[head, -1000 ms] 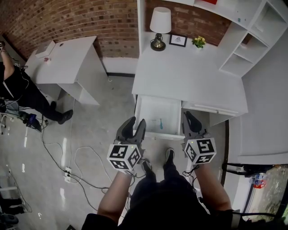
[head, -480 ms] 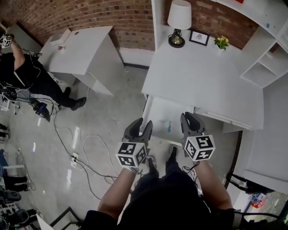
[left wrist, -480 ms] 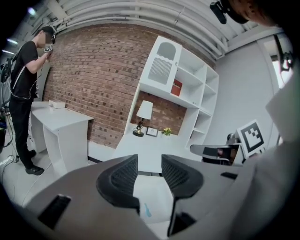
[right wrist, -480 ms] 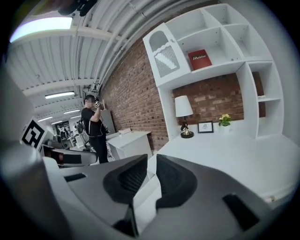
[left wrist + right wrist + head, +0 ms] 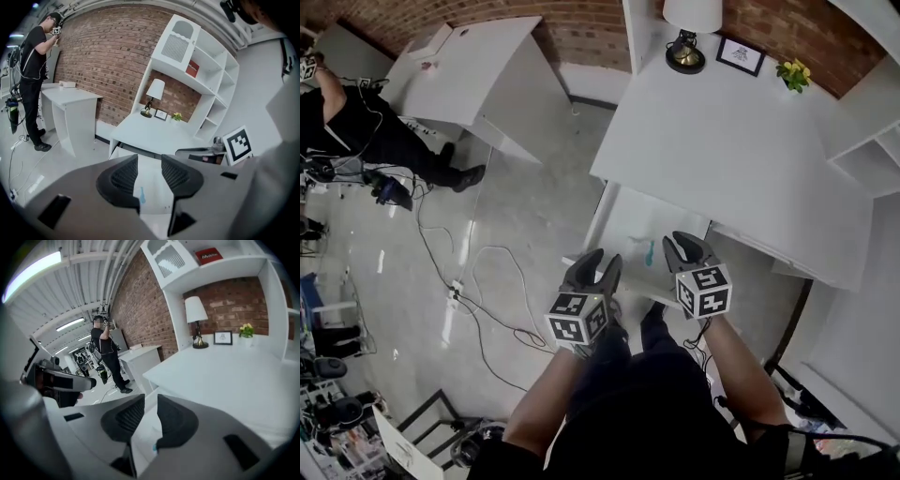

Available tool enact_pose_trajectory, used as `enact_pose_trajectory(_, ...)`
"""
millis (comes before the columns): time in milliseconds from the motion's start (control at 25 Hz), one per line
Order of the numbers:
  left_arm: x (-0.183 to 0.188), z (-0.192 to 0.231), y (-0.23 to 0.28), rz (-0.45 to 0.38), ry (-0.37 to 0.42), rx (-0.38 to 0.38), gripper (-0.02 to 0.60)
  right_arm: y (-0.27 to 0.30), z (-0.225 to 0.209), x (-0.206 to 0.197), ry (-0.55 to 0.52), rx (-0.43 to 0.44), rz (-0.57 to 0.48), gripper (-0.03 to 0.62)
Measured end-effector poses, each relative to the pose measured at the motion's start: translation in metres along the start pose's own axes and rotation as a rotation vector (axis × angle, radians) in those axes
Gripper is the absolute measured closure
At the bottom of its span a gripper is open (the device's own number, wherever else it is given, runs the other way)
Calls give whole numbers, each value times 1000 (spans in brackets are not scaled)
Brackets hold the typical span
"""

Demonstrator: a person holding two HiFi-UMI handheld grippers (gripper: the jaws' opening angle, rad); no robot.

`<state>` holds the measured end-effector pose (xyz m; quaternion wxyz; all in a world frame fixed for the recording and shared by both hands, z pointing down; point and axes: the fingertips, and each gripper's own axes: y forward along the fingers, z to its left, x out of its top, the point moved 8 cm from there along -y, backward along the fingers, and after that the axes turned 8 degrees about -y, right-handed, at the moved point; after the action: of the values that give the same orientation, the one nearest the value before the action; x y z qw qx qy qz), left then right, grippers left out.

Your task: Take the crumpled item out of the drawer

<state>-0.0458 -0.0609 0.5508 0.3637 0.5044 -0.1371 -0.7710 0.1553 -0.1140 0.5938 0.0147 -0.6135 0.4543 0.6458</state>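
1. The open drawer point(image 5: 628, 225) under the white table point(image 5: 741, 141) holds one thing, the small teal crumpled item point(image 5: 649, 251). It lies on the drawer floor, towards the front.
2. Since a second ago both hand-held grippers have sunk closer to the drawer's front edge, and the crumpled item has not shifted.
3. The left hand-held gripper point(image 5: 598, 262) has its jaws a narrow gap apart and is empty. The right hand-held gripper point(image 5: 686, 246) has just been opening its jaws to a similar narrow gap, with nothing between them.
4. The crumpled item is slim, and its long axis runs from the drawer's front to its back.
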Motion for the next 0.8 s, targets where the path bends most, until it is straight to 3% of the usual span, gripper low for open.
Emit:
enact_pose_trajectory(200, -12, 18, 14, 45, -4, 22, 428, 39, -5, -48, 64, 53, 151, 500)
enact_pose_trajectory(600, -30, 43, 53, 97, -98, -22, 428, 102, 3, -115, 33, 150, 407, 508)
enact_pose_trajectory(800, -23, 40, 50, 80, -28, -47, 428, 131, 1, -146, 12, 202, 555, 494)
